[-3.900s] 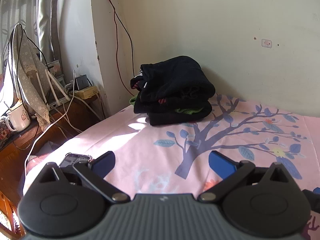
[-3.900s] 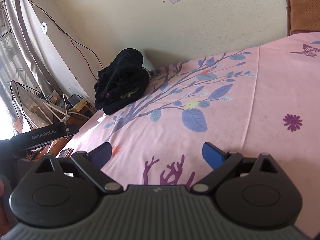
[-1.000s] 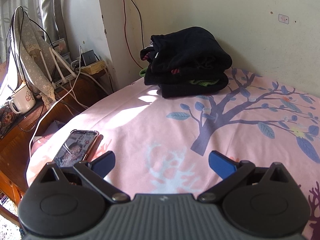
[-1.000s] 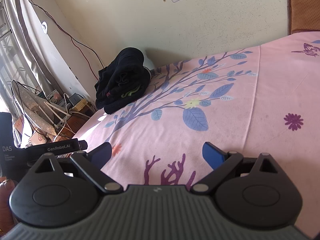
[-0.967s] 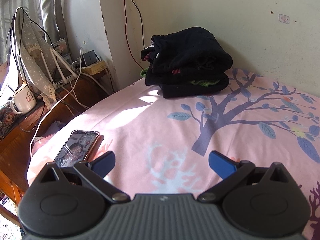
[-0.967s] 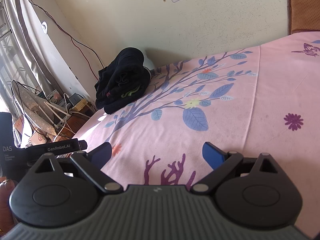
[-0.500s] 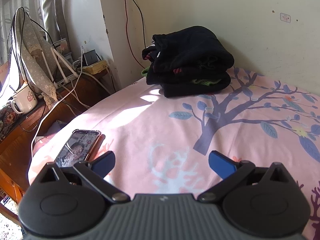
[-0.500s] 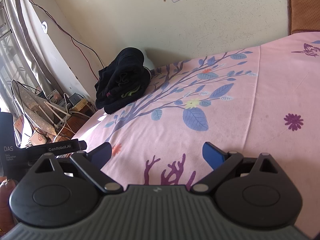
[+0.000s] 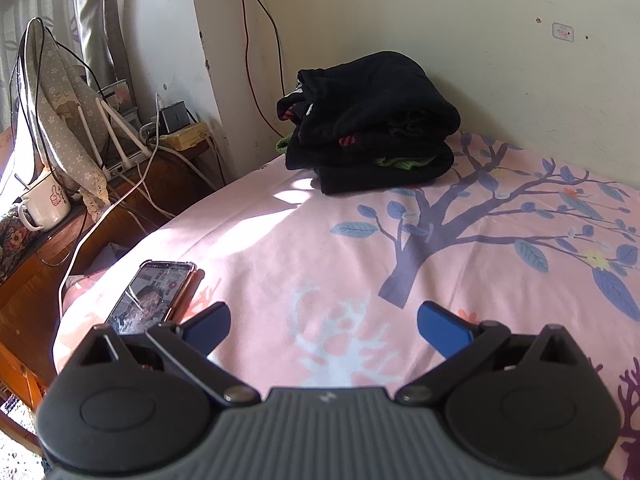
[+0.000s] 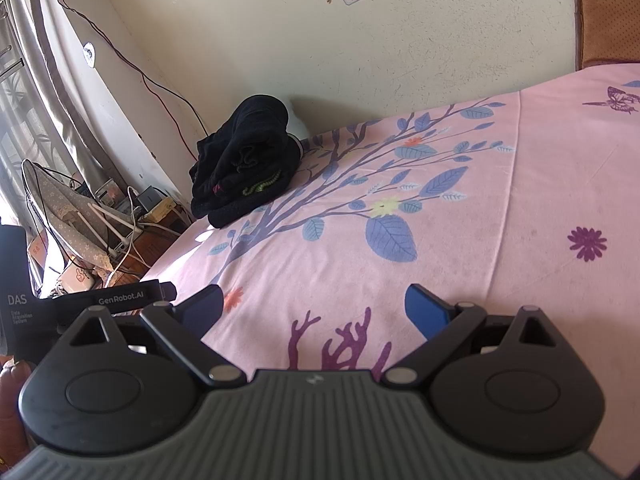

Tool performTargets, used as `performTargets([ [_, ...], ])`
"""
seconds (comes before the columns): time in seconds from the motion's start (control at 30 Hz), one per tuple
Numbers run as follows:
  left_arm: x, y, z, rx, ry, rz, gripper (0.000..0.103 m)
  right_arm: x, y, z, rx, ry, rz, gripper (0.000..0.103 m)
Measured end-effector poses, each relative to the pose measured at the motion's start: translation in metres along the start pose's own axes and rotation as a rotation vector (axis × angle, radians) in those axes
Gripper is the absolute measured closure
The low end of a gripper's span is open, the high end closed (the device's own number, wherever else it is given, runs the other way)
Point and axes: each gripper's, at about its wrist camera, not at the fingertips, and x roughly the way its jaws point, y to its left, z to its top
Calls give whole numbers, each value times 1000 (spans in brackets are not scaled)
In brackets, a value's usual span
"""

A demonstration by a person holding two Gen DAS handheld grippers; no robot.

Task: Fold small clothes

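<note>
L gripper [image 9: 322, 322] & R gripper [image 10: 312, 308] spread, black clothes stack [image 9: 370, 124] on bed [image 9: 280, 248]

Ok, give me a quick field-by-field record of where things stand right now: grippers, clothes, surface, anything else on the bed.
left gripper: open, empty, above the bedsheet
right gripper: open, empty, above the bedsheet
clothes: pile of dark clothes stacked at the far corner of the bed by the wall, untouched
surface: pink floral bedsheet, nothing laid out for folding
other on bed: phone, screen lit, near the left edge beside the left gripper
off bed: white mug on the wooden side table
</note>
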Motion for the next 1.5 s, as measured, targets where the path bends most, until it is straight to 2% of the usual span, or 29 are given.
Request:
performTargets([
  [1.5,-7,-5,2,22,-34,-37,0,0,0,0,0,0,-1,4],
])
